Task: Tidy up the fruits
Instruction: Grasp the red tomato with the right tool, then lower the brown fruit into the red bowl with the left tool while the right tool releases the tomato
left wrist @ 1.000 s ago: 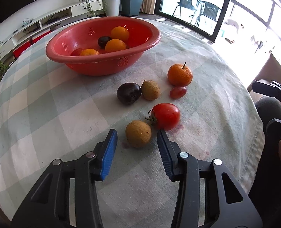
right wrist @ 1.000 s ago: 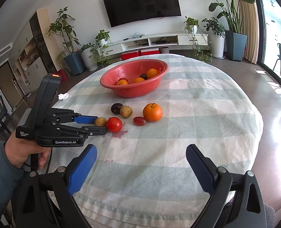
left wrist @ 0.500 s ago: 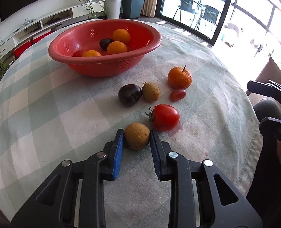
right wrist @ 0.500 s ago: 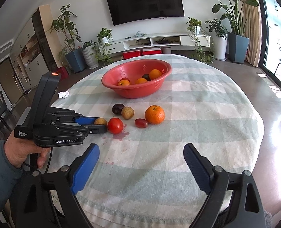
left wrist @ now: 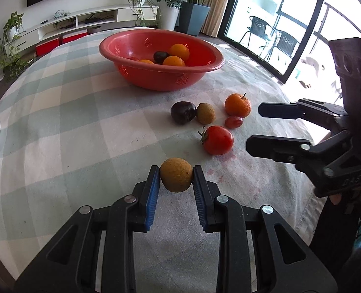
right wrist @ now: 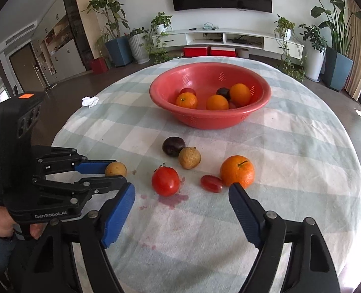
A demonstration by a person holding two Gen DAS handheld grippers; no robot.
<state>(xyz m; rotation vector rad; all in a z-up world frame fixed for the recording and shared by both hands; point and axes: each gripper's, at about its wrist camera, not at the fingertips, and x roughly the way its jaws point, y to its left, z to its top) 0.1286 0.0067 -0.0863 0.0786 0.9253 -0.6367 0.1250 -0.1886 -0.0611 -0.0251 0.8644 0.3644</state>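
The left claw (left wrist: 176,174) is clenched on a brown fruit (left wrist: 176,174), blue pads pressing its two sides at mid-height; the fruit sits at the fingertips, apparently just off the cloth. It looks small, light and round with a dull, rough skin, so it should not slip, though a hard squeeze might bruise it. The bowl (left wrist: 206,67) lies well ahead of this claw. The right claw (right wrist: 181,199) is released and empty, its jaws having just been closing somewhat; a tomato (right wrist: 165,180) sits just ahead, between its fingers. The tomato looks smooth and soft: grip it gently across its widest part.
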